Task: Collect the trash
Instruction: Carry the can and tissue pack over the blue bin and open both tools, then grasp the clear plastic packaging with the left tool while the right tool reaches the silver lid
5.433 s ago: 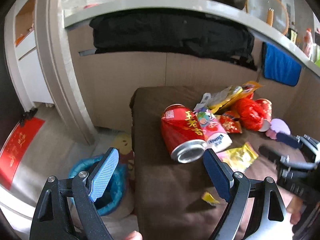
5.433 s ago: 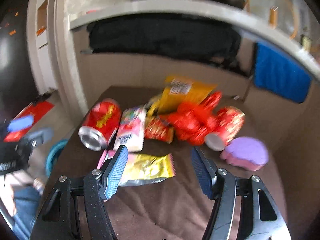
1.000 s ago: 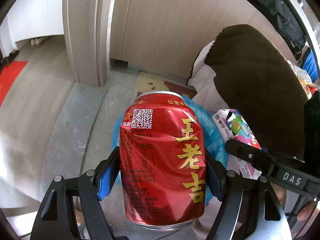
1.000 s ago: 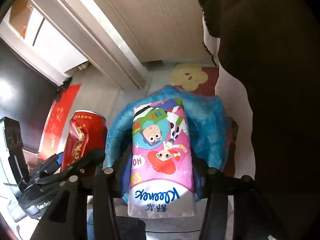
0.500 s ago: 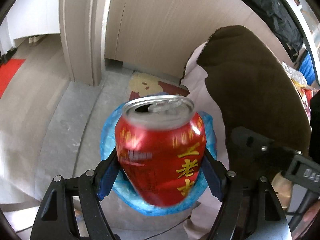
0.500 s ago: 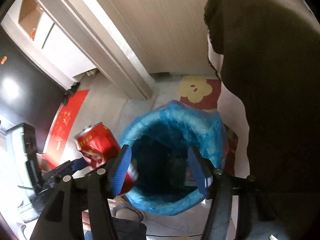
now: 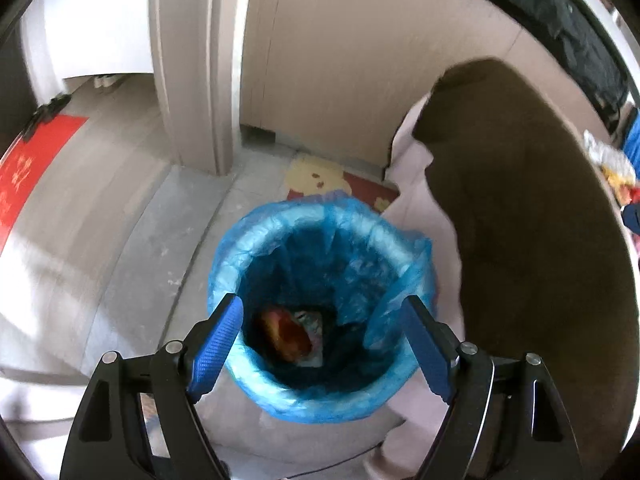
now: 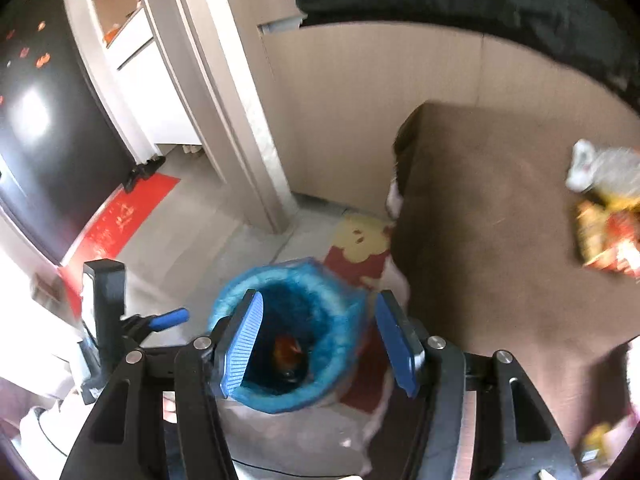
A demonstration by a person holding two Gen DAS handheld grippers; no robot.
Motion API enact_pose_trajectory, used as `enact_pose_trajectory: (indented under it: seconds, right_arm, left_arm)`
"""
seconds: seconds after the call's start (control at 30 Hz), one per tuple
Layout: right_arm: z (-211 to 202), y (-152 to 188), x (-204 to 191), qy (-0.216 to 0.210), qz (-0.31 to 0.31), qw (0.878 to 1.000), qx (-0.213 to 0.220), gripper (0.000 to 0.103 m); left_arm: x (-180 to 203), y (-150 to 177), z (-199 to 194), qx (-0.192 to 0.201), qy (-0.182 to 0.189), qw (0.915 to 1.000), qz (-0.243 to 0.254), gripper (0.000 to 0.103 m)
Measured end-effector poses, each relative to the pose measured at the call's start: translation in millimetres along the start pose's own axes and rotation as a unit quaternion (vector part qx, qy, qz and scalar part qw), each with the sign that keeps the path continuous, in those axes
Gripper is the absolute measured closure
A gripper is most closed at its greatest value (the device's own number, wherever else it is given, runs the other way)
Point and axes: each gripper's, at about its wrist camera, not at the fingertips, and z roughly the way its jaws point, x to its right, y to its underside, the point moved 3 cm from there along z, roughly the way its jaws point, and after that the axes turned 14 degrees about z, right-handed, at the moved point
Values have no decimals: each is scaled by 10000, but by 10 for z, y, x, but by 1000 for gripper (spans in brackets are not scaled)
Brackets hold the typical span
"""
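Both tools, left and right, hang spread and empty above the blue-lined round trash bin, the left's jaws having just widened; the dented red can lies inside, while bright snack wrappers await on the brown-covered counter.

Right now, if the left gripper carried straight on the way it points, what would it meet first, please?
Probably the open mouth of the blue-bagged trash bin: the empty, open left gripper points into it, toward the red can at the bottom, though depth is unclear.
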Motion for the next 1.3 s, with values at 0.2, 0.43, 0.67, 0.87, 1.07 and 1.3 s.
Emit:
enact_pose_trajectory:
  seconds: [0.2,0.43,0.67,0.87,1.07,1.3]
  right_arm:
    - [-556,-87,420,65,-241,9991,341,49]
    - [-1209,-223,1268,552,-446,9942,810,49]
    - [-1552,-320,2147,1152,-542,9868,996,49]
    - [-1689,-527,2828,1369,-222,9825,1240,49]
    - [-1740,-1164,3131,1071,99,9828,1503,48]
    - [-1030,-1993,2958,930,-39,9938,604,51]
  left_arm:
    - [727,-313,-620,486,-217,9971,541,22]
    - [2012,-628,-1091,932,261,9900,1030,22]
    - [3002,-911,-967,947,705,9847,1283,22]
    - [3554,-1257,-691,852,654,9850,1349,23]
    - [3731,-1579,-450,663,526,9892,1194,23]
    - [3604,-1852,-299,551,355,9904,1218,23]
